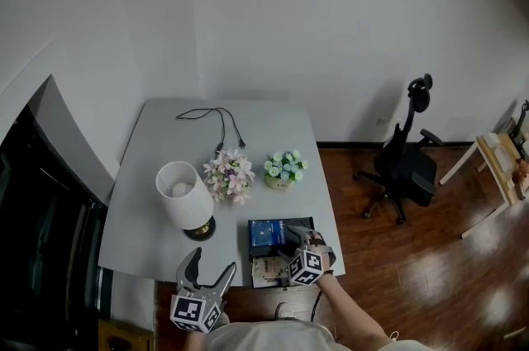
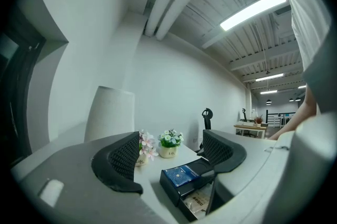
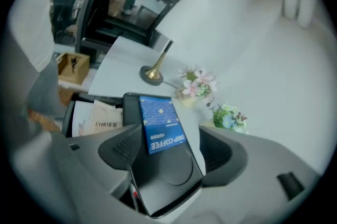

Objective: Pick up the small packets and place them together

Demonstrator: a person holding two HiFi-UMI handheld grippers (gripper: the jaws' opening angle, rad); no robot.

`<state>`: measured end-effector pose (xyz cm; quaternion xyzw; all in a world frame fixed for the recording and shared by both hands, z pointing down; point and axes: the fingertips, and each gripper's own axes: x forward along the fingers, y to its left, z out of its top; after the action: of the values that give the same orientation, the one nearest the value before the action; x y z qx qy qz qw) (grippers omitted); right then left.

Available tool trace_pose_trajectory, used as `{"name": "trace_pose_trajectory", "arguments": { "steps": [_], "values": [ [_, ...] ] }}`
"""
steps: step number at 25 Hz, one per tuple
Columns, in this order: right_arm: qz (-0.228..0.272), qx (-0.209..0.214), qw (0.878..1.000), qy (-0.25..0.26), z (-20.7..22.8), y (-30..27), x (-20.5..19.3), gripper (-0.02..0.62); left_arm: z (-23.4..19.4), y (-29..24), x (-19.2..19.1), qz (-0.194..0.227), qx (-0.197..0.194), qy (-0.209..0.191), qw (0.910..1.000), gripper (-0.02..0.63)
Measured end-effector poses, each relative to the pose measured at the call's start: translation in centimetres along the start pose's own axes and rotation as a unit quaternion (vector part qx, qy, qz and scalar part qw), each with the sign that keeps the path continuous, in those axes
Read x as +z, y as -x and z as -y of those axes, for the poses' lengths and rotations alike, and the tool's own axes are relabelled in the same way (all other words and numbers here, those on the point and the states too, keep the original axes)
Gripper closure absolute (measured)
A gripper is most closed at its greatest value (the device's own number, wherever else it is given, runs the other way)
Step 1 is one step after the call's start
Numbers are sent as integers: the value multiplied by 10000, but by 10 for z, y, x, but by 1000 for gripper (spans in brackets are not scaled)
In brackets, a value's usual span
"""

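A blue drip-coffee packet lies on a black box near the table's front edge. Beside it, nearer the edge, a tan packet rests in a second black tray. My right gripper is tilted down over the black box, open, with the blue packet's near end lying between its jaws and no pad pressing on it. My left gripper is held level off the table's front edge, open and empty; the blue packet and tan packet lie ahead of it.
A white-shaded lamp stands on the grey table left of the packets. Two small flower pots sit behind them, and a black cable lies further back. An office chair stands on the wood floor at the right.
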<state>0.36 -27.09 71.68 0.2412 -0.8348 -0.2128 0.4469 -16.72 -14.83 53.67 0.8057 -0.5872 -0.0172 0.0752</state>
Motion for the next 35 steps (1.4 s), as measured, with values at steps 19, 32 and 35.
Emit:
{"name": "trace_pose_trajectory", "arguments": {
  "steps": [19,32,35],
  "values": [
    [3128,-1963,8332,-4116,101,226,29,279,55,-37,29,514,-927,-64,9943,242],
    [2666,-1225,8851,-3612,65,198,35,280,59,-39,26,372,-925,-279,9946,259],
    [2033,-204,9239,-3234,17,148,27,281,53,-35,23,322,-803,-276,9959,259]
  ]
}}
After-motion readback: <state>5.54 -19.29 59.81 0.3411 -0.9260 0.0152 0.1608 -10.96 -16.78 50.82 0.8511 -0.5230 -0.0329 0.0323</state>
